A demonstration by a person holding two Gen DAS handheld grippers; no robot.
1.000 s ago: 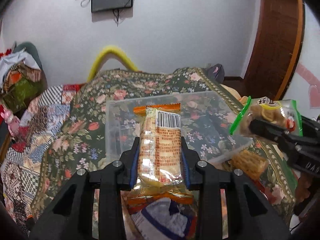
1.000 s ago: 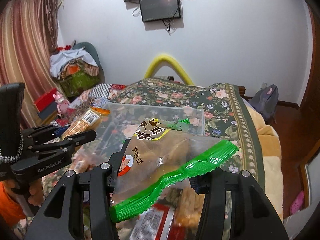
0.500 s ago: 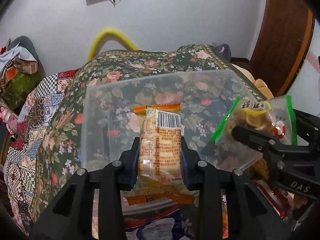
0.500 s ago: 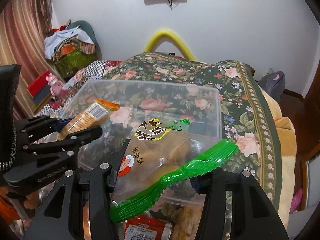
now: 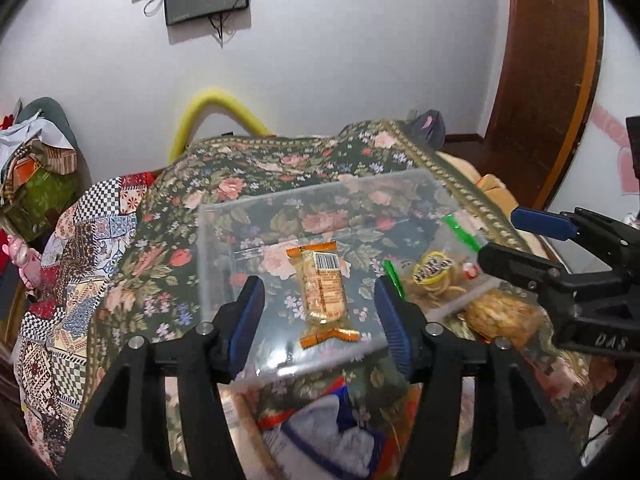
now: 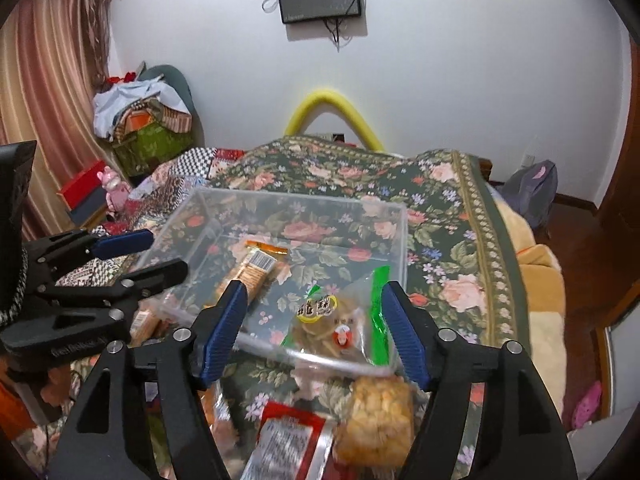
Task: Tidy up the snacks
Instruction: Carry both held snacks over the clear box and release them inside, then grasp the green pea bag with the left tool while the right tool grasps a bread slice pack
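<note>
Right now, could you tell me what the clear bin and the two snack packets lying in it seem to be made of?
Clear bin: apparently rigid transparent plastic; the floral bedspread shows through its straight walls. Orange-ended biscuit packet: thin glossy plastic film, crimped ends, printed barcode. Green-edged snack bag: clear, shiny film, probably plastic; contents visible.

orange biscuit pack (image 5: 323,290), green-edged snack bag (image 6: 345,330), in clear bin (image 6: 394,216)

Soft, even indoor light is filling both views, leaving the white wall (image 5: 360,60) bright and casting only faint shadows. Fisheye lenses are bending straight lines and darkening the corners into black vignettes. Pale glare is streaking the clear box (image 6: 304,208). Packets nearest the lenses are smearing with blur (image 5: 332,432), and the door (image 5: 548,80) is curving at the edge.
</note>
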